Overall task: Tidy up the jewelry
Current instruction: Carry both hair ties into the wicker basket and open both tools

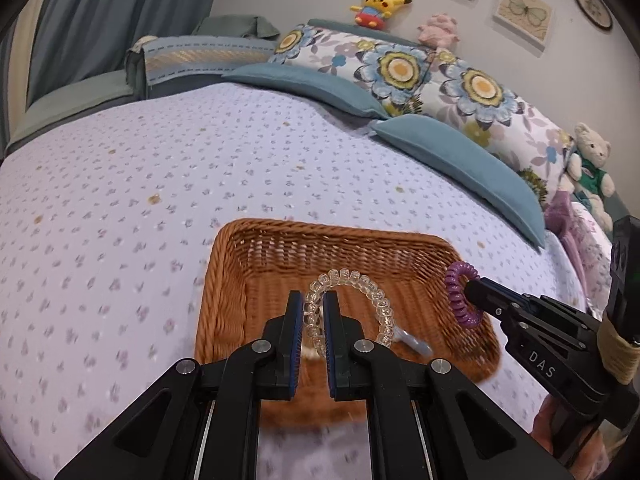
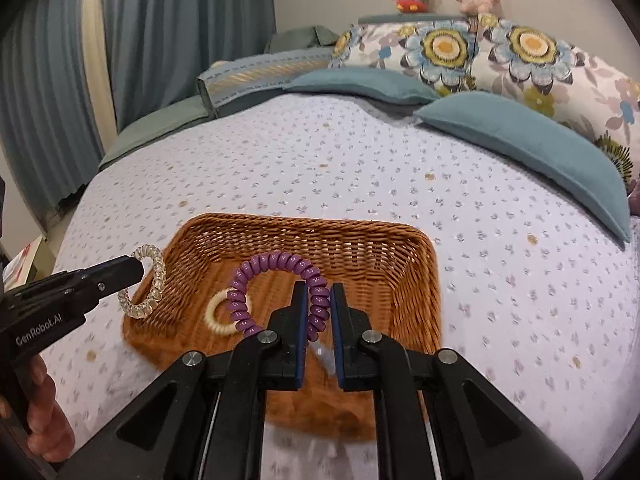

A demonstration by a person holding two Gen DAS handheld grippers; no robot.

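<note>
Wicker basket [image 1: 224, 280] rough; purple coil [image 2: 280, 264] glossy plastic

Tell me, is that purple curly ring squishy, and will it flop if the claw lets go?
Probably springy: the purple curly ring is a plastic coil, and it keeps its round loop while pinched in the right claw. It looks light. Dropped, it would likely bounce a bit in the woven basket.
</note>
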